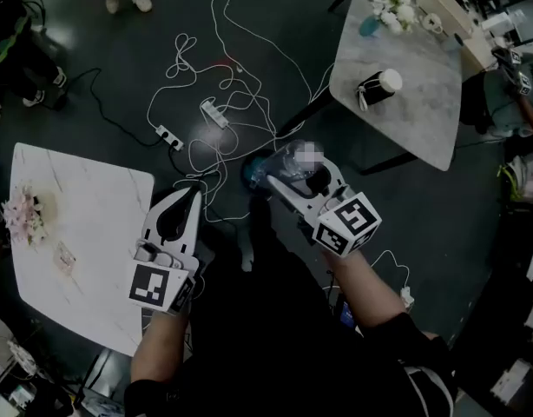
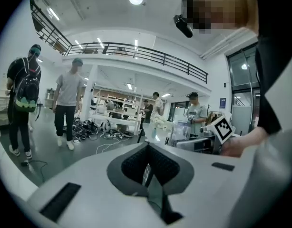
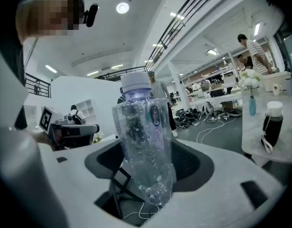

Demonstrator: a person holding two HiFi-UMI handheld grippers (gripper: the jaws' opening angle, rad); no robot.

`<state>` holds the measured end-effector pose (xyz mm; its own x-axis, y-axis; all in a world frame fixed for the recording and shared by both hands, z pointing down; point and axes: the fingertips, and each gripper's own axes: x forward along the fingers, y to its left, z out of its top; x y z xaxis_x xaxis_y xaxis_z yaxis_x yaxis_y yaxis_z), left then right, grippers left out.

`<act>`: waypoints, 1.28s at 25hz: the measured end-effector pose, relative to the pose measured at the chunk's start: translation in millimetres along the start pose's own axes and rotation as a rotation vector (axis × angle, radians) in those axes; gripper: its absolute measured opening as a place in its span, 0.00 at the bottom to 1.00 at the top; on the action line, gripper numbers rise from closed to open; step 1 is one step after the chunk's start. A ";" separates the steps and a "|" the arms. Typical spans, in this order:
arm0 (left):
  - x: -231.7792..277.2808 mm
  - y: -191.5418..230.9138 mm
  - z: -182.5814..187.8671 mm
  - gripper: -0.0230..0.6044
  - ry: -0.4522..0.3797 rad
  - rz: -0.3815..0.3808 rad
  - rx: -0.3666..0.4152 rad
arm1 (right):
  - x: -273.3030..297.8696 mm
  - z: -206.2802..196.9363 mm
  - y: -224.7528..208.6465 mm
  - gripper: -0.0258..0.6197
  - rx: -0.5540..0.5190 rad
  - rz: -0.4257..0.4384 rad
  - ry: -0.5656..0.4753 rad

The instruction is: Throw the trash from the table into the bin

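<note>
Plastic bottle (image 3: 143,141) clamped upright, cap up, crosswise in wide-spread jaws of right tool (image 1: 292,181), above floor (image 1: 119,76) between left tabletop (image 1: 84,233) and right tabletop (image 1: 414,102); left tool (image 1: 188,200) closed, empty, alongside; bin not seen.

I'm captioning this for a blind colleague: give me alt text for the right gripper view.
A clear plastic bottle with a white cap is clamped between the jaws of the right hand-held gripper. At the right, a pale table carries a dark lidded cup and a vase of white flowers.
</note>
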<state>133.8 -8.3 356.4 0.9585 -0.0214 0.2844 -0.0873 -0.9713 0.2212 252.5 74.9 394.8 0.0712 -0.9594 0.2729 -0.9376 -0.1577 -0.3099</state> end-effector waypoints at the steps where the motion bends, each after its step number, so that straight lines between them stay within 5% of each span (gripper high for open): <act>1: 13.3 0.2 -8.7 0.06 0.013 -0.003 -0.008 | 1.6 -8.5 -15.3 0.51 0.009 -0.010 0.011; 12: 140.6 12.6 -130.5 0.06 0.156 -0.053 -0.054 | 40.1 -145.2 -137.1 0.51 0.095 -0.031 0.150; 24: 200.2 31.0 -306.8 0.06 0.307 -0.085 -0.128 | 86.8 -314.7 -199.7 0.51 0.135 -0.034 0.264; 32: 218.3 40.3 -365.7 0.06 0.343 -0.101 -0.163 | 105.8 -389.9 -221.0 0.51 0.136 -0.062 0.304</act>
<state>240.2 34.5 768.5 0.8205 0.1794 0.5428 -0.0657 -0.9136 0.4013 334.5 99.5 847.2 0.0025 -0.8364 0.5481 -0.8790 -0.2632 -0.3976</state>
